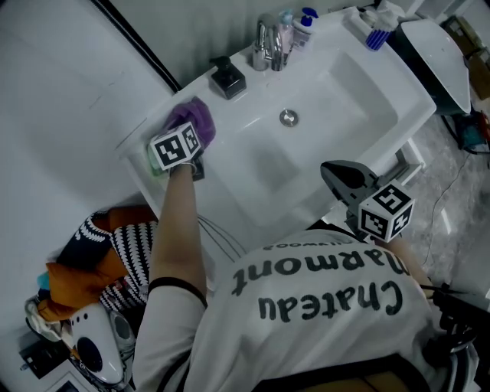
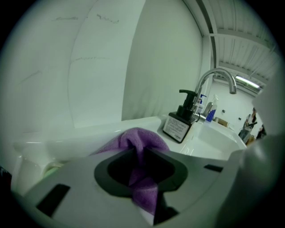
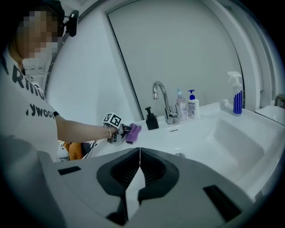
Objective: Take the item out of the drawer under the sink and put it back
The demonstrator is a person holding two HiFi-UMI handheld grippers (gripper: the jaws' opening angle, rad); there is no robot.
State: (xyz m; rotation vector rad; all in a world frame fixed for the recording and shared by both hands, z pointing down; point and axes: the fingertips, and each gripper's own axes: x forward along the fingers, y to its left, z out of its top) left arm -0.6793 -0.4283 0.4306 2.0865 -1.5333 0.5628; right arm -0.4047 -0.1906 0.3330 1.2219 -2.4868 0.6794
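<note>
A purple cloth (image 1: 197, 117) lies bunched on the left ledge of the white sink (image 1: 383, 134), next to a black soap dispenser (image 1: 227, 77). My left gripper (image 1: 188, 130) is on it. In the left gripper view the cloth (image 2: 143, 137) fills the narrow gap between the slightly parted jaws of that gripper (image 2: 139, 155) and bulges out past the tips. My right gripper (image 1: 331, 171) hangs over the sink's front edge, shut and empty (image 3: 139, 153). It looks across at the cloth (image 3: 133, 132). The drawer under the sink is hidden by the person's body.
A chrome faucet (image 1: 269, 44) and two pump bottles (image 1: 305, 23) stand at the back of the basin, a spray bottle (image 1: 375, 31) at its far corner. A toilet (image 1: 438, 53) is beyond the sink. Piled clothes (image 1: 84, 260) lie on the floor at the left.
</note>
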